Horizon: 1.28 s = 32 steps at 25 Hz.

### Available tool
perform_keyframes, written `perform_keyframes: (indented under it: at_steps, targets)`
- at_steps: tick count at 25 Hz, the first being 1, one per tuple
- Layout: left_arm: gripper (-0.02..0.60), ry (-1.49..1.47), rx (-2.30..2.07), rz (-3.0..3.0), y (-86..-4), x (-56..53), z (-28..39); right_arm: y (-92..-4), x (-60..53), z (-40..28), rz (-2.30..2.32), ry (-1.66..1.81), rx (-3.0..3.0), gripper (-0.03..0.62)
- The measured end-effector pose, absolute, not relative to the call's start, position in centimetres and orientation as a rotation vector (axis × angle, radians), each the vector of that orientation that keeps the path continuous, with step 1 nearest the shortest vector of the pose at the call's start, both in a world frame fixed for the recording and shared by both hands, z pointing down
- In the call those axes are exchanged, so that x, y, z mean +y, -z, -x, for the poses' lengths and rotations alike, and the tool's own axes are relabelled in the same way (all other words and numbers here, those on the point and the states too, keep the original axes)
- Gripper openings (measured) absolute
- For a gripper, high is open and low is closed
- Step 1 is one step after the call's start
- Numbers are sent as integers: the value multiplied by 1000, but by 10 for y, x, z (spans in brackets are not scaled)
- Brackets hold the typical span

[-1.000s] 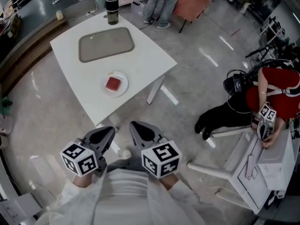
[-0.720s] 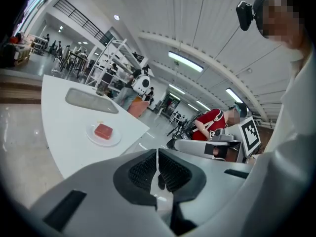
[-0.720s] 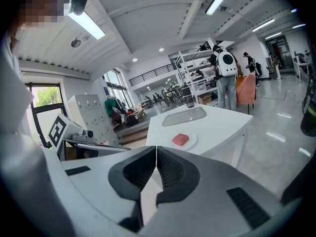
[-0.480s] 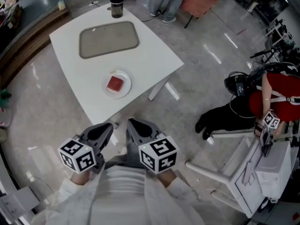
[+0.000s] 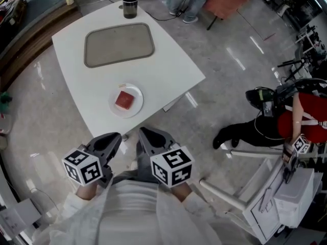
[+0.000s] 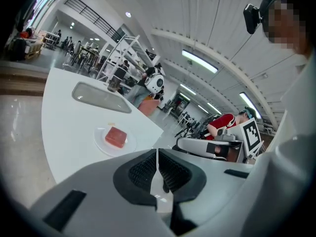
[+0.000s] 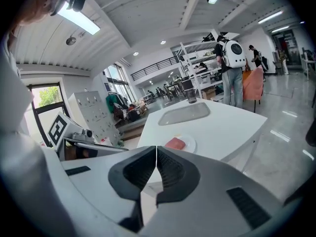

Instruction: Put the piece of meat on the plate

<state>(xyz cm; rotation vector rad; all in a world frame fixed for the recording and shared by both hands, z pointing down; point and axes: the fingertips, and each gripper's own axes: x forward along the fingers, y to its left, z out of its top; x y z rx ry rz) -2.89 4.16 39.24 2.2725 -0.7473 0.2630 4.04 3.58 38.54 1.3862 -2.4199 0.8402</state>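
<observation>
Meat (image 5: 124,100) lies on the plate (image 5: 137,108).
The plate is near the front edge of the counter (image 5: 168,70). Left tool (image 5: 113,139) and right tool (image 5: 148,135) hang short of it, both closed tight and empty.

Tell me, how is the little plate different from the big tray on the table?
The plate is round and white; the tray is a grey rectangle with rounded corners. The plate is smaller than the tray. The plate carries a red piece of meat; the tray holds nothing. Both lie flat on the white table.
</observation>
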Motion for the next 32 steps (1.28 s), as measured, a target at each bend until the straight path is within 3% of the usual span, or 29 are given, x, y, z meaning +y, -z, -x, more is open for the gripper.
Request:
perform_keyframes:
  at_steps: [32]
  targets:
    - [21, -247, -854, -2005, -461, -45, 45, -453, -58, -44, -1252, -998, -2310, 17]
